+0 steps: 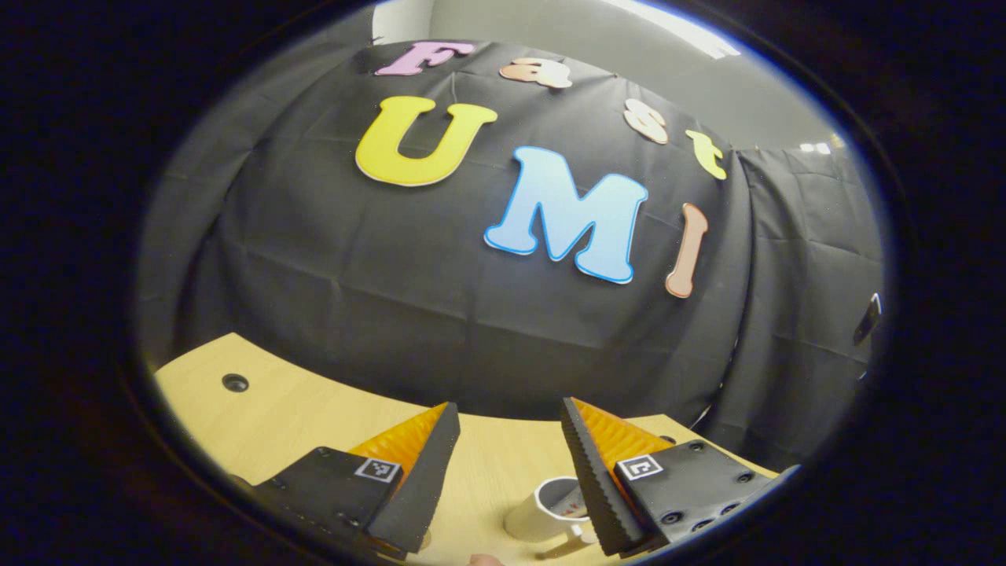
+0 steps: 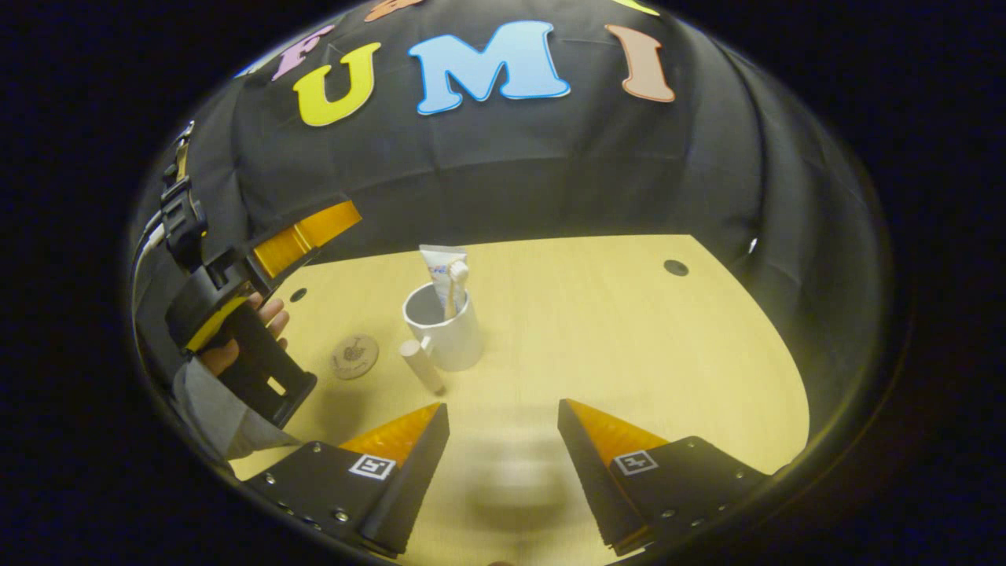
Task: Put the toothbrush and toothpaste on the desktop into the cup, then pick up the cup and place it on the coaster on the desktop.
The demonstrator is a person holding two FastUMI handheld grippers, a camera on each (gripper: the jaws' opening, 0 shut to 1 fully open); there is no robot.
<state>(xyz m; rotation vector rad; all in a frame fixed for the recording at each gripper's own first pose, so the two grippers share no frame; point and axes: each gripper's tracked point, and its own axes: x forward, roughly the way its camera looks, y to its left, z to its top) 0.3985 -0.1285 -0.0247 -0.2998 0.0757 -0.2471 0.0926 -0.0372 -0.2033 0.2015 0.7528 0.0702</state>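
A white cup (image 2: 448, 334) with a wooden handle stands upright on the desktop (image 2: 613, 330) in the right gripper view. The toothpaste tube (image 2: 440, 267) and the toothbrush (image 2: 457, 281) stand inside it, sticking out above the rim. A round brown coaster (image 2: 354, 356) lies flat to the cup's left, a short gap away. My right gripper (image 2: 503, 420) is open and empty, hovering in front of the cup. My left gripper (image 1: 511, 417) is open and empty too, raised and facing the wall; the cup (image 1: 546, 509) sits low between its fingers. A hand holds the left gripper (image 2: 330, 222) above the coaster's left side.
The light wooden desktop (image 1: 314, 409) has small round holes, one near its far left (image 1: 235, 383) and one at the back right (image 2: 675, 267). Black cloth closes the booth behind and at both sides. A grey sleeve (image 2: 208, 413) shows at the left edge.
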